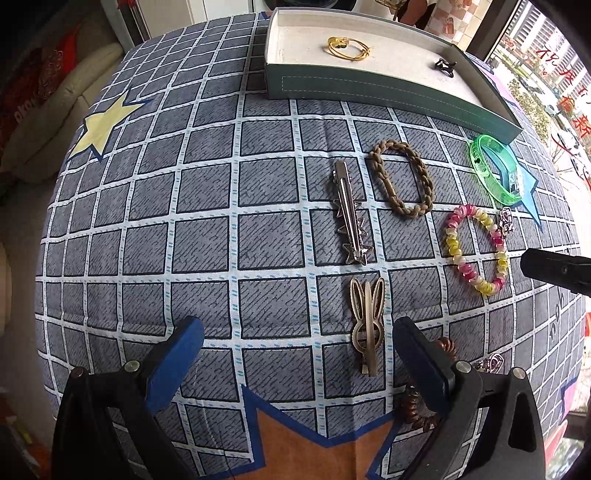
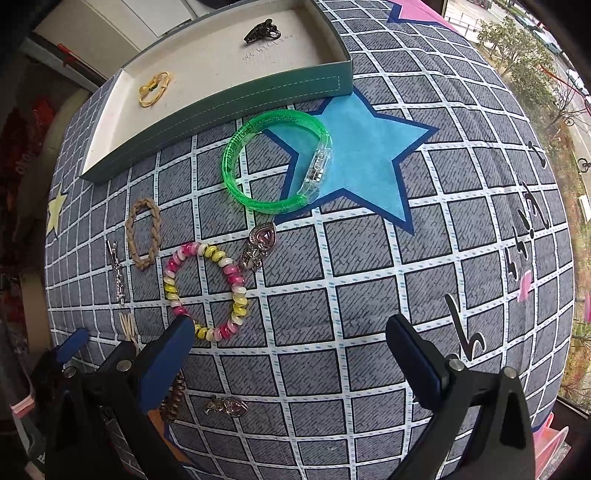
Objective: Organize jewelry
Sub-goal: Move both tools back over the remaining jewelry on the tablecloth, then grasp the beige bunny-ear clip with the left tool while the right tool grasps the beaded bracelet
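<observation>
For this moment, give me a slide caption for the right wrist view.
Open right gripper above the checked cloth, near a coil bracelet; green bangle beside the tray.

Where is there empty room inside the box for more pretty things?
Inside the box, the middle is bare, between the yellow hair tie at one end and the black claw clip at the other. On the checked cloth, the side toward the yellow star is free. It is crowded around the green bangle, spiral hair tie and braided hair tie.

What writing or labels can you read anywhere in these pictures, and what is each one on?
Box floor, handwriting beside the dark claw clip: too faint to read.
Green bangle, printing along its band: too small.
Tablecloth, black script: partly cut off, illegible.
Window, red characters: blurred.
</observation>
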Tool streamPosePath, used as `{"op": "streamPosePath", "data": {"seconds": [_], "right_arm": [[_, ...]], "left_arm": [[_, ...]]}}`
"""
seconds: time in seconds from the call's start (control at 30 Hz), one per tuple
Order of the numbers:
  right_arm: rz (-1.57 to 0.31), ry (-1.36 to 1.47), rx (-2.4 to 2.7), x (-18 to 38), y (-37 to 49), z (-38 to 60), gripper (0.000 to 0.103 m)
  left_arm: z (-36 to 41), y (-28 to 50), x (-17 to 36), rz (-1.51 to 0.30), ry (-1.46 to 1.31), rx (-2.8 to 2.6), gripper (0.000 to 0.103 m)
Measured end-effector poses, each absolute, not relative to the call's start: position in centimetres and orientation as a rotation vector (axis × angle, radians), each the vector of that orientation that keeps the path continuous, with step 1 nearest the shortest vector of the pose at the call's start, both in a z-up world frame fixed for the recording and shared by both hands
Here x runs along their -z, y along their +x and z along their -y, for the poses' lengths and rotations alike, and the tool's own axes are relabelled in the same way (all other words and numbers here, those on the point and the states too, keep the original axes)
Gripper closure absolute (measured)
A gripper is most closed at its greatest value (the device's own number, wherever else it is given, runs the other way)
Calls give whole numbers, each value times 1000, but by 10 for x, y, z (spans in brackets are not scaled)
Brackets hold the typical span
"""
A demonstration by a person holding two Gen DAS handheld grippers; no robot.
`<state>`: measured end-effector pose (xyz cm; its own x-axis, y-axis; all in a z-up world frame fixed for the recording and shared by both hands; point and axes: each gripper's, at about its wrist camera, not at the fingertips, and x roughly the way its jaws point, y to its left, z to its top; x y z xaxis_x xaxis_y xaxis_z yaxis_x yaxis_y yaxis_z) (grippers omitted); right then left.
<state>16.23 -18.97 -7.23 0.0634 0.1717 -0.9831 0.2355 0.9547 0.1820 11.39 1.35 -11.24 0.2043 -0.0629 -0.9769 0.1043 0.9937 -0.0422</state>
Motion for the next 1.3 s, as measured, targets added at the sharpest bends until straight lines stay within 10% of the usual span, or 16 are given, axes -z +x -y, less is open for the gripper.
{"op": "streamPosePath", "data": {"seconds": [0.4,0.7,0.77,0.9,1.3], "right_arm": [[-1514,151,68,84,170,147,25],[-1491,32,46,84,170,108,54],[-1488,29,39,84,169,100,66],[-1489,33,25,79,166,94,92],[-1449,223,-51,53,162,130,93]], "left_arm": [[-4,88,125,-1343,66,109,1],[37,74,111,-1314,123,202,46],[53,74,110,-1307,140,232,71],[66,74,109,-1308,122,256,72],[48,83,92,-1288,-22,263,72]]}}
